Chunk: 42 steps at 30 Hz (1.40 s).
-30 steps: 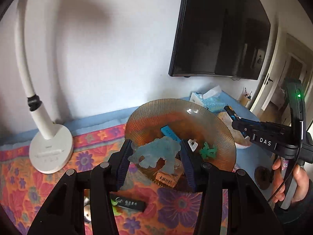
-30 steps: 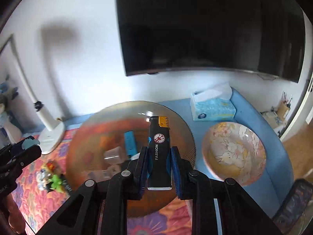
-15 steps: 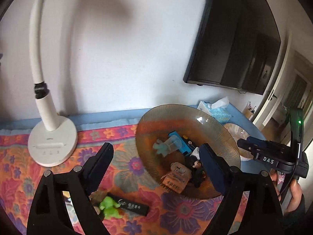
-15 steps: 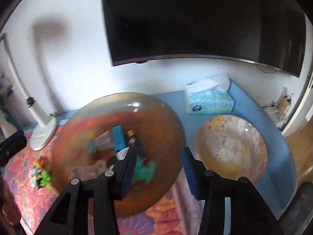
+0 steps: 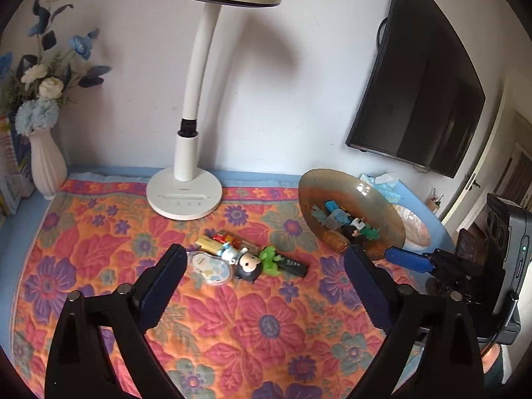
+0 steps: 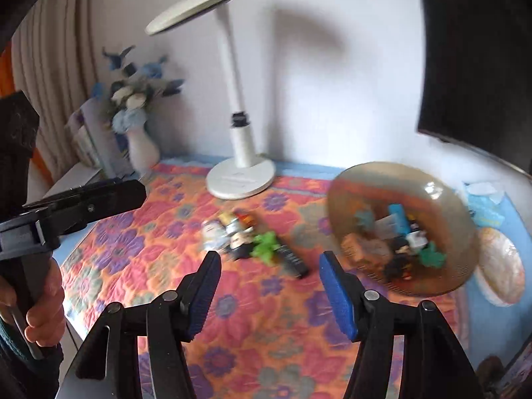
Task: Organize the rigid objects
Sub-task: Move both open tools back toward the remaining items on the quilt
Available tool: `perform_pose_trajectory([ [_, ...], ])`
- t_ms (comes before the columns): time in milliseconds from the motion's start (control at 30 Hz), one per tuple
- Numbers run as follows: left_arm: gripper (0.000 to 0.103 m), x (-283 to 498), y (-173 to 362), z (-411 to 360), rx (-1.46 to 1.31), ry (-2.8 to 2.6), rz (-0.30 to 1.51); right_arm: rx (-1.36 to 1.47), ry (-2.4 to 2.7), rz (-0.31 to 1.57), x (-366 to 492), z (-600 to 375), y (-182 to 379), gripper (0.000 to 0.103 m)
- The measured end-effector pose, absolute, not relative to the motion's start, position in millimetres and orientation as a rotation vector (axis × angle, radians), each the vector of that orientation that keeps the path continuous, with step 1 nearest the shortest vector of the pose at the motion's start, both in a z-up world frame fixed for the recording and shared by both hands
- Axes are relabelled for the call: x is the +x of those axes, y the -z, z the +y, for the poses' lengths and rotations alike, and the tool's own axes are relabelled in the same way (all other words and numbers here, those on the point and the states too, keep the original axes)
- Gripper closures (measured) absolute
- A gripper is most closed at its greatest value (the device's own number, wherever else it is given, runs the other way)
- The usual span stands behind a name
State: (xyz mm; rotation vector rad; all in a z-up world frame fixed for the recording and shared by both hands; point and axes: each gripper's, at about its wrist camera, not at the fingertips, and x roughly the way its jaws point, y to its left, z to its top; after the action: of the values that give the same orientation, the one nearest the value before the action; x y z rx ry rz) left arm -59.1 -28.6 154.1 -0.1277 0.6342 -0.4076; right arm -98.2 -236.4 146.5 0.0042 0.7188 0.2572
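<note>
An amber glass plate (image 5: 385,207) (image 6: 352,186) at the right holds several small items, among them a blue block, a lighter and a green toy. A cluster lies on the flowered cloth: a doll figure (image 5: 247,262) (image 6: 241,244), a green toy (image 5: 270,259) (image 6: 266,244), a black stick (image 5: 292,264) (image 6: 292,261), an oval badge (image 5: 209,266) and batteries (image 5: 216,242). My left gripper (image 5: 262,286) is open and empty, above the cloth just short of the cluster. My right gripper (image 6: 270,287) is open and empty, also short of the cluster.
A white desk lamp (image 5: 184,196) (image 6: 241,176) stands behind the cluster. A white vase with flowers (image 5: 46,169) (image 6: 141,149) is at the far left. A pale patterned plate (image 6: 502,266) and a tissue box (image 5: 382,183) lie beyond the amber plate. A TV (image 5: 422,89) hangs on the wall.
Both grippers opened: the left let go of a pale blue figure, the right a lighter, into the amber plate. Both then drew back and swung left toward the cluster.
</note>
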Motion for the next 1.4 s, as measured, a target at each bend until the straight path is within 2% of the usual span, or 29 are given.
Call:
perform_pose_trajectory([
  [67,0.001,-63.3,-136.1,-19.0,-0.116,0.353,0.627,0.009,-0.284,0.74,-95.8,-222.2,-125.6,0.035],
  [200,0.001,-51.2,-77.6,0.0,-0.119,0.174,0.677,-0.023,-0.273,0.806,-81.6,-209.6,-71.6,0.034],
  [300,0.001,-42.2,-23.6,13.9,-0.258,0.149,0.769,0.058,-0.3,0.944,-60.0,-215.4,-29.8,0.034],
  [333,0.005,-40.0,-13.0,14.3,-0.281,0.14,0.813,0.066,-0.291,0.961,-57.2,-217.3,-19.4,0.034],
  [400,0.005,-34.2,-16.1,12.8,-0.256,0.149,0.823,0.024,-0.273,0.934,-59.6,-213.6,-13.5,0.033],
  [467,0.003,-33.3,-14.5,13.1,-0.254,0.115,0.818,-0.019,-0.265,0.915,-62.0,-206.6,-15.7,0.014],
  [533,0.003,-24.9,-6.1,11.5,-0.252,0.111,0.891,-0.053,-0.24,0.93,-62.9,-201.3,-12.6,0.014],
  [700,0.002,-25.5,-5.8,8.8,-0.226,0.117,0.882,-0.01,-0.241,0.94,-57.3,-208.2,-13.1,0.013],
  [933,0.001,-29.4,-7.3,18.7,-0.292,0.155,0.865,-0.005,-0.256,0.951,-59.8,-208.1,-13.6,0.004],
  [1400,0.001,-30.4,-8.3,22.4,-0.324,0.165,0.855,0.03,-0.266,0.95,-59.9,-212.4,-14.7,0.002],
])
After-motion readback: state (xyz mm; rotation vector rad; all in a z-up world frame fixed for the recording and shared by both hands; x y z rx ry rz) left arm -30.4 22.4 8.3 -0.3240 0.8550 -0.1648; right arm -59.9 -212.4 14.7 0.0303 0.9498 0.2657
